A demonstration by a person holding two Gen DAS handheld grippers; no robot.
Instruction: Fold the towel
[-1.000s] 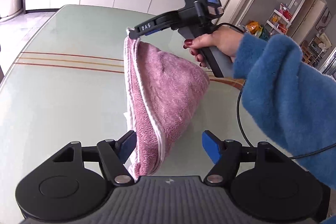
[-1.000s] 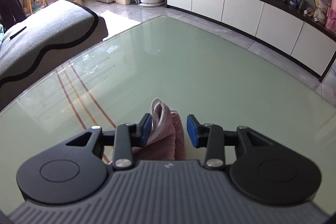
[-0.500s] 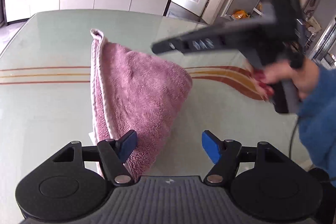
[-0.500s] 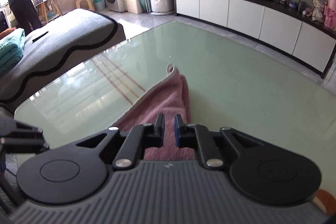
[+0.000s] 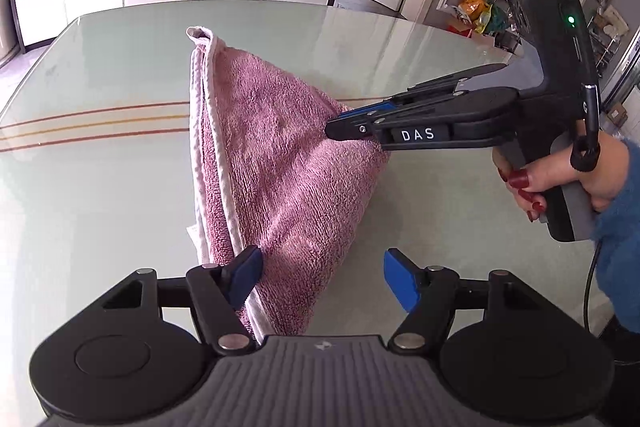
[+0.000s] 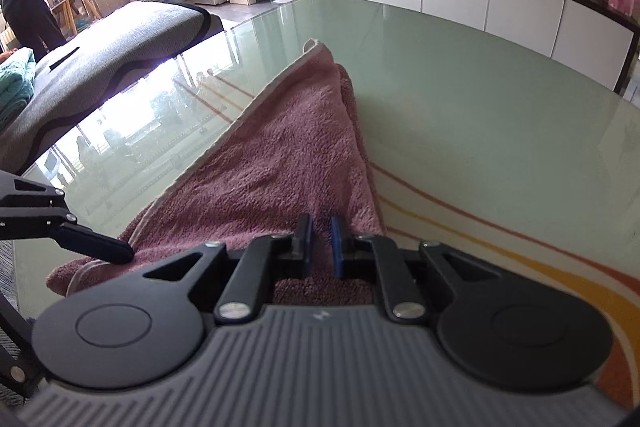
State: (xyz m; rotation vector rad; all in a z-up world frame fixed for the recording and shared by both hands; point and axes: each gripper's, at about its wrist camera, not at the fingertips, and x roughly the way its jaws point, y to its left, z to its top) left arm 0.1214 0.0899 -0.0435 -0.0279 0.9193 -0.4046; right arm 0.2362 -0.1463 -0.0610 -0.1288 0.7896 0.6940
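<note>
The left gripper (image 5: 320,273) is keeping its fingers spread, one blue pad touching the near edge of the pink towel (image 5: 280,163), which is lying folded on the glass table (image 5: 100,187); right of the towel, the right gripper (image 5: 340,123) is pinching its side corner

One pink towel (image 5: 288,163), folded, on one glass table (image 5: 100,211). Two handheld grippers: left gripper (image 5: 320,277) at lower centre, right gripper (image 5: 340,125) at centre right. One hand (image 5: 560,183) at right. Three coloured stripes (image 5: 92,125) cross the tabletop at left.
</note>
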